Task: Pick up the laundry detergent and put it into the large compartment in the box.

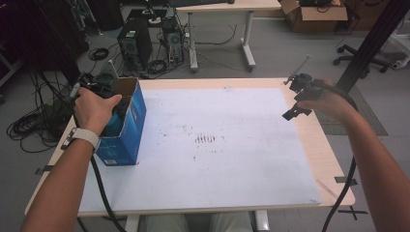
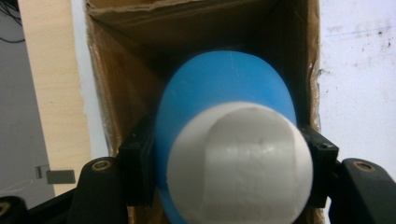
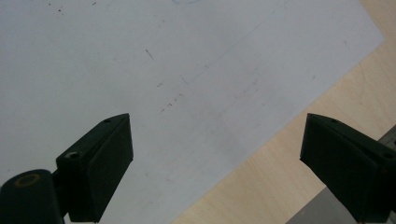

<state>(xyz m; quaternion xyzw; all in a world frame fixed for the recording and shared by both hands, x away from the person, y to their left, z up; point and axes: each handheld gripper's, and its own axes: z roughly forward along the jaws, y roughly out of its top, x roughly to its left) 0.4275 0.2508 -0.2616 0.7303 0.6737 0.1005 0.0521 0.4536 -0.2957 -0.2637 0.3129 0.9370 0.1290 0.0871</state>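
Left gripper (image 2: 229, 154) clamped on a blue bottle (image 2: 224, 107) with a white cap (image 2: 240, 163), black pads pressing on both sides of the blue body just behind the cap. Bottle pointing down into an open blue box (image 1: 126, 126), brown cardboard inside (image 2: 121, 70), bottle body already past the box rim. In the high view, left hand (image 1: 94, 110) right at the box's top opening, gripper mostly hidden behind hand and box. Box standing upright near the left edge of the white sheet (image 1: 217, 145), which covers most of the table (image 1: 333, 159); a strip of bare wood beside the box in the left gripper view.

Right gripper (image 3: 215, 154) empty, jaws spread wide, nothing between them. Held above the right edge of the sheet, where white meets bare wood. In the high view, right hand (image 1: 324, 99) over the far right side of the table, well apart from box and bottle. Cables trailing from both grippers down along the forearms.

Sheet scuffed, dark marks near its middle.
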